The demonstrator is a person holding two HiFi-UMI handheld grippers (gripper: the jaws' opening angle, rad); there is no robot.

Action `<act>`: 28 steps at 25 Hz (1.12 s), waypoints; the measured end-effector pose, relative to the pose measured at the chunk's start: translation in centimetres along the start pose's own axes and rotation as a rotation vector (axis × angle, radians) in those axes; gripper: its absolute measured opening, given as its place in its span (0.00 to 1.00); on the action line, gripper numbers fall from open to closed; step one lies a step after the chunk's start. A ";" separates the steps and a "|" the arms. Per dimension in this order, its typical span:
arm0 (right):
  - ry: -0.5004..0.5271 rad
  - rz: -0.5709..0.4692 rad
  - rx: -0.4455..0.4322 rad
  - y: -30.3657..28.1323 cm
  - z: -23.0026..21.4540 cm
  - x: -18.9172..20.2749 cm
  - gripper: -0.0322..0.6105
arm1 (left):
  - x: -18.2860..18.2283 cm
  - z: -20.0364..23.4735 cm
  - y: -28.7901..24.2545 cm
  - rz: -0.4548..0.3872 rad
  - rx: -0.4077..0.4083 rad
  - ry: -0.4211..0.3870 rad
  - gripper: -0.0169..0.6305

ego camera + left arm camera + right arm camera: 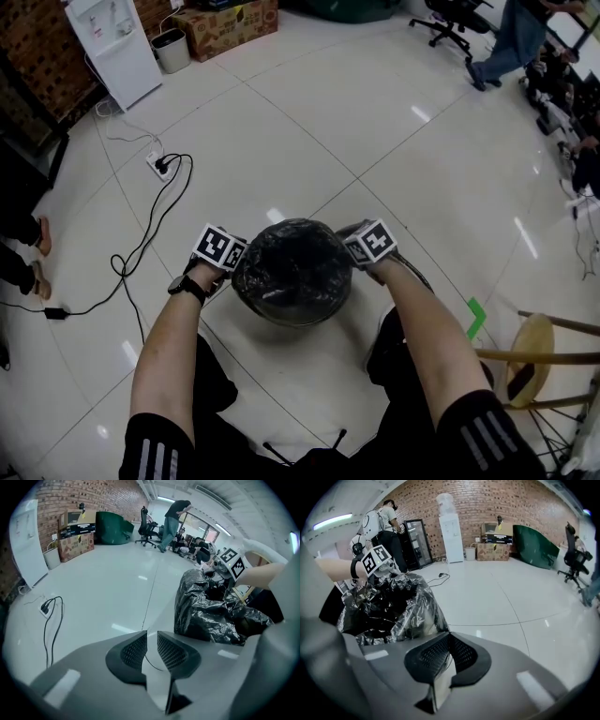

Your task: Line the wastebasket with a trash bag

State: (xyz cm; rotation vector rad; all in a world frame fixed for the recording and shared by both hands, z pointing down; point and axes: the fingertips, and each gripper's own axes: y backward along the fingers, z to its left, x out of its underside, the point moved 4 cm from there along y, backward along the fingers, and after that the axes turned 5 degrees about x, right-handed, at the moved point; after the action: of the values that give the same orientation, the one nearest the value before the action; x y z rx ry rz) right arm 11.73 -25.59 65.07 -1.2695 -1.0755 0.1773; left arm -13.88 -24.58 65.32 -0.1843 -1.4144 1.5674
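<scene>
A round wastebasket (292, 274) stands on the floor tiles, with a crinkled black trash bag (298, 253) draped over its mouth and sides. My left gripper (221, 250) is close against its left side. In the left gripper view its jaws (152, 635) stand a little apart, open, with only floor showing between them, and the bag (211, 611) lies to their right. My right gripper (369, 243) is at the basket's right rim. In the right gripper view its jaws (449, 637) are shut tip to tip with nothing seen between them, and the bag (389, 606) lies to their left.
A power strip with a black cable (159, 167) lies on the floor to the left. A water dispenser (112, 47), a small bin (171, 49) and a cardboard box (230, 23) stand along the far wall. A wooden stool (530, 361) is at the right, and a person (511, 42) stands far right.
</scene>
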 end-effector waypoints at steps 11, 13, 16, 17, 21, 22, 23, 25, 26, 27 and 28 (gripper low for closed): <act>-0.026 -0.110 0.055 8.6 -1.6 -2.4 0.25 | 0.2 1.5 7.6 -0.086 -0.156 0.031 0.14; -0.023 -0.121 0.045 10.6 -0.6 -2.4 0.25 | 0.8 -0.6 8.6 -0.079 -0.127 0.016 0.14; -0.001 -0.115 0.001 12.5 2.4 -1.4 0.25 | 2.5 -4.2 9.4 -0.033 -0.083 -0.050 0.14; 0.009 -0.108 -0.010 12.9 3.4 -0.9 0.25 | 3.2 -5.2 9.8 -0.022 -0.081 -0.072 0.14; 0.050 -0.065 -0.041 14.3 6.8 1.3 0.25 | 6.4 -8.1 10.9 0.025 -0.066 -0.105 0.14; 0.055 -0.052 -0.047 14.4 7.5 2.1 0.25 | 7.5 -8.4 11.1 0.044 -0.060 -0.109 0.16; 0.062 -0.039 -0.055 14.4 8.2 2.9 0.25 | 8.6 -8.6 11.2 0.062 -0.059 -0.111 0.16; 0.097 -0.005 -0.076 14.0 9.3 4.3 0.25 | 10.3 -8.4 11.5 0.086 -0.067 -0.105 0.16; 0.120 0.011 -0.084 13.6 9.7 4.9 0.25 | 11.0 -8.4 11.4 0.095 -0.067 -0.102 0.16; 0.139 0.023 -0.088 13.3 10.0 5.5 0.25 | 11.6 -8.6 11.1 0.102 -0.061 -0.104 0.16; 0.150 0.030 -0.092 12.9 10.2 5.9 0.25 | 12.0 -8.9 10.6 0.109 -0.050 -0.113 0.17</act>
State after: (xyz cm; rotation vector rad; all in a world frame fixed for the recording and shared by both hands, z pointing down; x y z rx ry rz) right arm 13.05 -10.35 56.69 -1.3606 -0.9451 0.0548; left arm -19.81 -8.29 59.47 -0.2090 -1.5547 1.6543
